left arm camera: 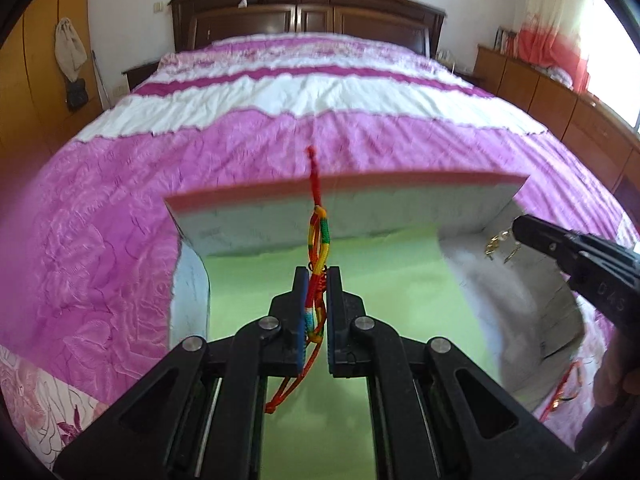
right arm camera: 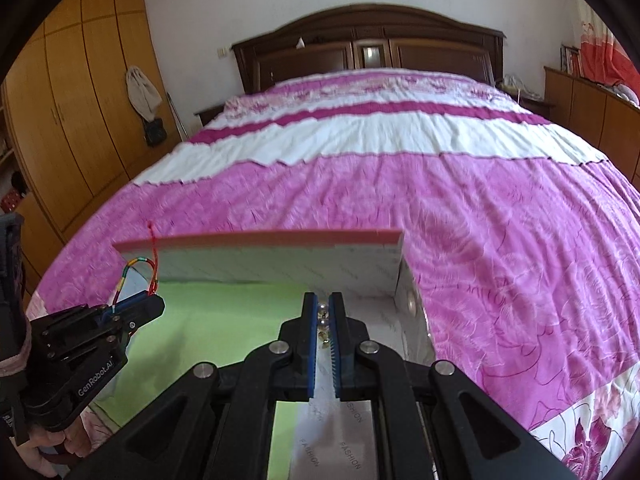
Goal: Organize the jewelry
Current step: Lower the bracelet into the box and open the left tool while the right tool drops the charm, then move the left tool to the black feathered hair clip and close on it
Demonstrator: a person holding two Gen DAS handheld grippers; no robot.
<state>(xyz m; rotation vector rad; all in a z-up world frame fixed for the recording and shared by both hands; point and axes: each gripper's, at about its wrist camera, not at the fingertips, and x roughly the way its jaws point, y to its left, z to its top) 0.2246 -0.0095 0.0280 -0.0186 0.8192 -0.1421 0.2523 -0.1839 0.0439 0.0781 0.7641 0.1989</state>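
Note:
An open box (left arm camera: 340, 216) with a pink rim, grey walls and a green lining (left arm camera: 376, 276) lies on the bed; it also shows in the right wrist view (right arm camera: 280, 264). My left gripper (left arm camera: 318, 276) is shut on a multicoloured braided cord bracelet (left arm camera: 318, 236) and holds it over the green lining; it appears in the right wrist view (right arm camera: 154, 304). My right gripper (right arm camera: 323, 300) is shut on a small gold and pearl earring (right arm camera: 323, 314) above the box's right side. The earring dangles from the right gripper (left arm camera: 516, 230) in the left view.
A pink and white striped bedspread (right arm camera: 400, 184) covers the bed under the box. A dark wooden headboard (right arm camera: 368, 48) stands at the far end. Orange wardrobes (right arm camera: 72, 92) line the left wall, low cabinets (left arm camera: 560, 100) the right. Another red cord piece (left arm camera: 564, 392) lies beside the box.

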